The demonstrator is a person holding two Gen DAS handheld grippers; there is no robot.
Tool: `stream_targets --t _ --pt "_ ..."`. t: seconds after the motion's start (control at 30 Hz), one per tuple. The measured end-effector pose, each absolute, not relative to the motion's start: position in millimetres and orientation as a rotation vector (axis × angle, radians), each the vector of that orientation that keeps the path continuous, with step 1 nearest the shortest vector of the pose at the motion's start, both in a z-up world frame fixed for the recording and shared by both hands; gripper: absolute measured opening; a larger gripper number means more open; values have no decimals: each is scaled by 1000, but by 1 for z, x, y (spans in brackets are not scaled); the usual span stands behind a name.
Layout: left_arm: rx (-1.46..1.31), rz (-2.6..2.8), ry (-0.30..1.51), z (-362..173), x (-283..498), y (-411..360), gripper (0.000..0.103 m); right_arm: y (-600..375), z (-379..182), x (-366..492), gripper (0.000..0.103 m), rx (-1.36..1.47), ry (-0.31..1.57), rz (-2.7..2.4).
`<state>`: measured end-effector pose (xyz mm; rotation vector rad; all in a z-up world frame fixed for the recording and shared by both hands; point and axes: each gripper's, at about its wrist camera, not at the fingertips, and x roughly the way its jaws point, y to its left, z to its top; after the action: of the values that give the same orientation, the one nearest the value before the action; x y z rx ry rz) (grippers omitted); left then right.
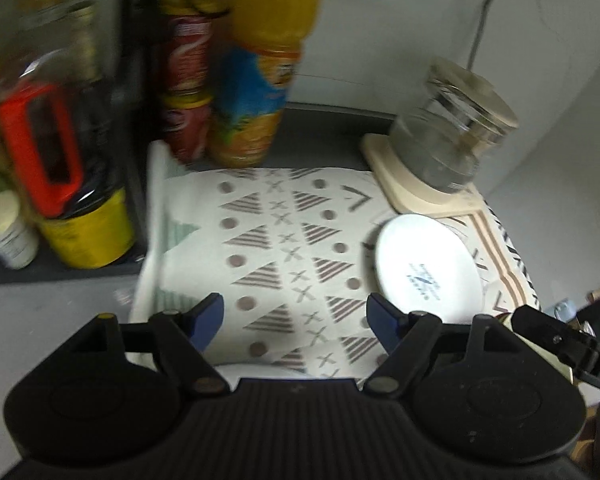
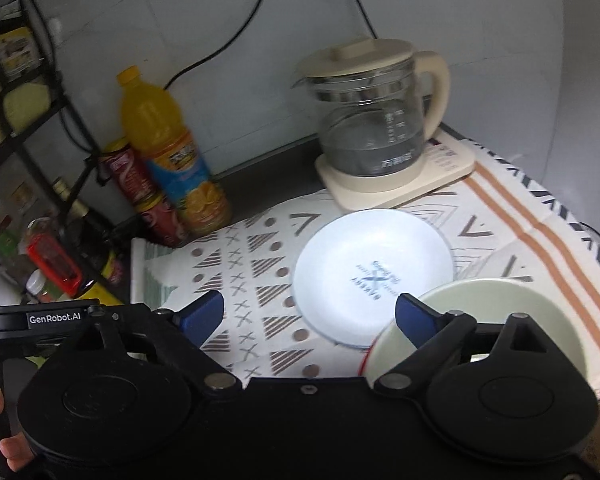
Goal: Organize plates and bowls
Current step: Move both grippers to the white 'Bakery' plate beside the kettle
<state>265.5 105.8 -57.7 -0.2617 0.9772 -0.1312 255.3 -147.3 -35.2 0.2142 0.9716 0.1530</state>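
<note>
A white plate (image 2: 370, 268) with a printed logo lies on the patterned cloth (image 2: 256, 280); it also shows in the left wrist view (image 1: 424, 266). A pale green bowl (image 2: 512, 312) sits just right of the plate, partly behind my right gripper's right finger. My right gripper (image 2: 310, 314) is open and empty, above the cloth with the plate's near edge between its fingers. My left gripper (image 1: 298, 318) is open and empty above the cloth, left of the plate. The other gripper's body (image 1: 560, 340) shows at the right edge of the left wrist view.
A glass kettle (image 2: 374, 120) on a cream base stands at the back right. An orange juice bottle (image 2: 168, 152) and red cans (image 2: 132, 176) stand at the back left. A black rack (image 2: 28, 128) with bottles and jars fills the left side. Cables hang on the wall.
</note>
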Motion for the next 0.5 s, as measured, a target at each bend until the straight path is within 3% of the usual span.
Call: stream_targets --t 0.13,0.5 --pt "-265 -159 991 -61 278 90 77 -158 -36 264 103 223 998 142" --pt "-281 -152 1023 -68 308 54 77 -206 -42 304 103 245 1030 176"
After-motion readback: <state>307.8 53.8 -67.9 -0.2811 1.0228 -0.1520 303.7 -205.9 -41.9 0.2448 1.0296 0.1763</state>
